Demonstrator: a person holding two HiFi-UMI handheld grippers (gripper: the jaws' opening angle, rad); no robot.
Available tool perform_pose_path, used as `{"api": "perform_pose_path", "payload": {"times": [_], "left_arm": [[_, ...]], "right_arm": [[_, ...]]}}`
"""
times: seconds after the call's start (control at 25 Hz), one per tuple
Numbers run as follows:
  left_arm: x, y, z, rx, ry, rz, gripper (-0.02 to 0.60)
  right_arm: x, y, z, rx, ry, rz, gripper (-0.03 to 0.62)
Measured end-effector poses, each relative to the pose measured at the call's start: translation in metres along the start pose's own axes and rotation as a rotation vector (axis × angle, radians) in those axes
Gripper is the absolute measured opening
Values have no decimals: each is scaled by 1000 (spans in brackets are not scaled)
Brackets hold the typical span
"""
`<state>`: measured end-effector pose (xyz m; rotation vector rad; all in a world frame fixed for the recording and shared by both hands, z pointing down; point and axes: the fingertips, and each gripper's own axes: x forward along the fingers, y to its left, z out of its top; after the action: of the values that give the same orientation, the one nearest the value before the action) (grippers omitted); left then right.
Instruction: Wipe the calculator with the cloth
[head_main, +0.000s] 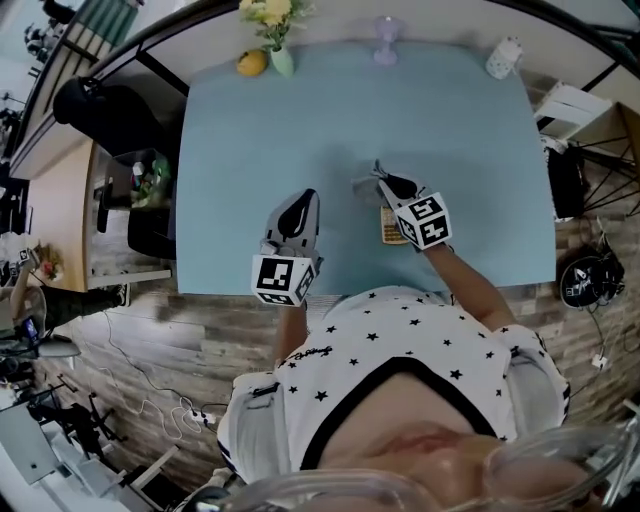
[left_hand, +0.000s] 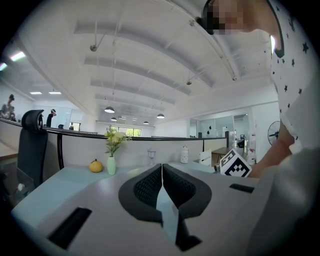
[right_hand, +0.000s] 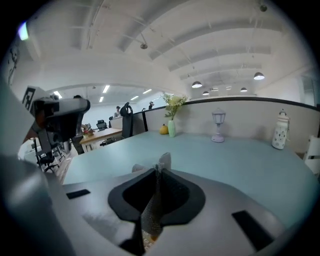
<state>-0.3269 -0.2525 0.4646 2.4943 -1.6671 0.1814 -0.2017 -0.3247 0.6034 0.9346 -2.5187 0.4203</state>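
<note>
Head view puts the calculator (head_main: 391, 228) on the tabletop (head_main: 450, 120) near its front edge, right of centre and almost wholly under your right gripper (head_main: 385, 180). Only a tan strip of it shows beside the marker cube. From that strip its long axis seems to run away from you, though most of it is hidden.

Your right gripper is clenched on the cloth (head_main: 365, 186). In the right gripper view the gripper (right_hand: 157, 172) has its jaws pressed onto a fold of grey cloth (right_hand: 151, 210), with a tuft poking out past the tips. The loose end lies on the tabletop just beyond the calculator's far end.

Your left gripper (head_main: 306, 198) sits to the left, apart from the calculator, over the tabletop's near edge. In the left gripper view the gripper (left_hand: 162, 167) has its jaws closed together with nothing between them.

So the right gripper is the nearer one, and the calculator lies below it and slightly back toward you from the tips. Judging by that, the wipe would be a pull of the cloth toward you along the long axis. The left gripper may need to steady the calculator if it slides.
</note>
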Motion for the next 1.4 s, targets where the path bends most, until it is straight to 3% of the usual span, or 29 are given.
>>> {"api": "perform_pose_path", "payload": {"times": [0.52, 1.4], "left_arm": [[-6, 18, -1, -41, -20, -13, 31], [7, 4, -8, -42, 2, -78, 31]], "right_arm": [[27, -5, -43, -69, 174, -62, 34], [-24, -82, -83, 96, 185, -284, 34]]}}
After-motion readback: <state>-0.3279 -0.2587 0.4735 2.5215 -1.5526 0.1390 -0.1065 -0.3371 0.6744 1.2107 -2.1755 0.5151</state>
